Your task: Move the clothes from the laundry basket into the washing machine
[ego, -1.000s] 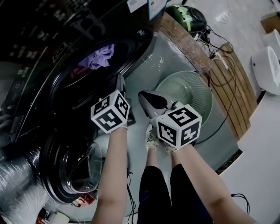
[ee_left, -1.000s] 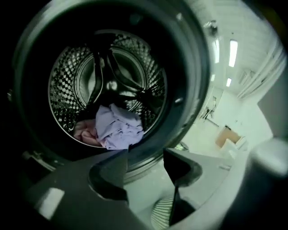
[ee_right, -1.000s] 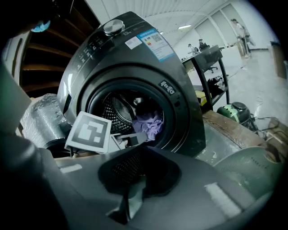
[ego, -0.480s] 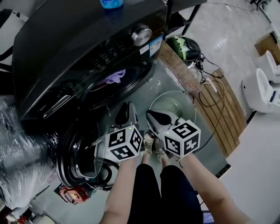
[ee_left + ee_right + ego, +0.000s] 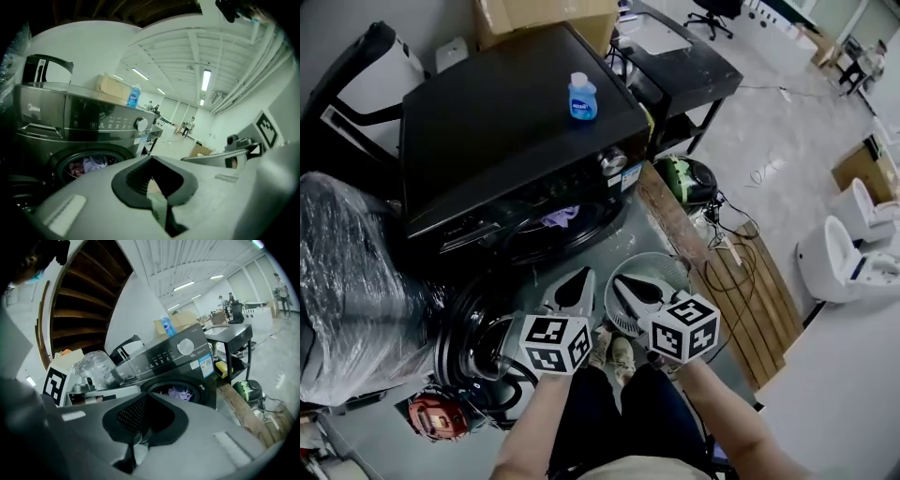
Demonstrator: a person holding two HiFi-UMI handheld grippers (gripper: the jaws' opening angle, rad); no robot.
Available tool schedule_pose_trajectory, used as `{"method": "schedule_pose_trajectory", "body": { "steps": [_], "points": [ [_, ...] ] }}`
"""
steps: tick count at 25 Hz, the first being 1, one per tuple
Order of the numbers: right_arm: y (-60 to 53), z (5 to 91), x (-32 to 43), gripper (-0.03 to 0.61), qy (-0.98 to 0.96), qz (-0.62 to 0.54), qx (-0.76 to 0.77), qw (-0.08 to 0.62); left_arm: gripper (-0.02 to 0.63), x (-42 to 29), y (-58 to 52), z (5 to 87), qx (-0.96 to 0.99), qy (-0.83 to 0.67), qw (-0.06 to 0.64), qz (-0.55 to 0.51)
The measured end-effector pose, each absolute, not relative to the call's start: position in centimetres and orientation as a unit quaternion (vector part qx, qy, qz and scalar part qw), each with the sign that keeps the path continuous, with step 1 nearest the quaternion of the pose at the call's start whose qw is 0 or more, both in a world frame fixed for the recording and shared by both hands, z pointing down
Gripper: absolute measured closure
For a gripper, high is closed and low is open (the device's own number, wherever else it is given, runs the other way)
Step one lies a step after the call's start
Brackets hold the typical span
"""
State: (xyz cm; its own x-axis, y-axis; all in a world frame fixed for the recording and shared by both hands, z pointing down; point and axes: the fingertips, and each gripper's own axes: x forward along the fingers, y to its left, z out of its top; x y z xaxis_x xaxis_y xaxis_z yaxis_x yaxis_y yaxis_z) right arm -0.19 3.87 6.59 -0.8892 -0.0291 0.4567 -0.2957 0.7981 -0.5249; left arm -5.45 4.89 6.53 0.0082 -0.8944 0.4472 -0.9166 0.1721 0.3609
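The black front-loading washing machine stands with its round door swung open to the lower left. Purple and reddish clothes lie inside the drum, which also shows in the left gripper view and the right gripper view. The round grey-green laundry basket sits on the floor right of the door, and its mesh bottom shows bare. My left gripper and right gripper hang side by side above the basket, both shut with nothing in them. The person's legs and shoes are below them.
A blue bottle stands on the machine's top. A plastic-wrapped bundle is on the left. Wooden planks, cables and a green-black device lie to the right, a black table behind, and a red object near the door.
Both grippers have risen and drawn back from the drum opening. The head view has lifted, so the machine's whole top and the bottle show. Both pairs of jaws stayed shut.
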Motion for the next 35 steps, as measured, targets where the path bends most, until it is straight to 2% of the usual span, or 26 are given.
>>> {"method": "schedule_pose_trajectory", "body": {
  "steps": [4, 7, 18, 26, 35],
  "points": [
    [4.4, 2.4, 0.0, 0.554, -0.935, 0.289, 0.074, 0.194, 0.606, -4.0, 6.8, 3.3, 0.656, -0.695, 0.290, 0.045],
    [5.3, 0.3, 0.4, 0.554, -0.941, 0.264, 0.063, 0.203, 0.606, -3.0, 8.1, 1.4, 0.651, -0.699, 0.293, 0.045],
    [7.9, -7.0, 2.7, 0.554, -0.971, 0.161, 0.020, 0.175, 0.607, -0.6, 10.2, -5.4, 0.666, -0.710, 0.227, 0.022],
    [9.3, -8.9, 2.6, 0.554, -0.975, 0.136, 0.001, 0.174, 0.607, -0.1, 11.5, -7.1, 0.681, -0.705, 0.197, 0.039],
    [11.8, -8.5, 3.4, 0.555, -0.972, 0.117, -0.031, 0.201, 0.606, 0.4, 12.1, -6.5, 0.685, -0.697, 0.209, 0.029]
  ]
}}
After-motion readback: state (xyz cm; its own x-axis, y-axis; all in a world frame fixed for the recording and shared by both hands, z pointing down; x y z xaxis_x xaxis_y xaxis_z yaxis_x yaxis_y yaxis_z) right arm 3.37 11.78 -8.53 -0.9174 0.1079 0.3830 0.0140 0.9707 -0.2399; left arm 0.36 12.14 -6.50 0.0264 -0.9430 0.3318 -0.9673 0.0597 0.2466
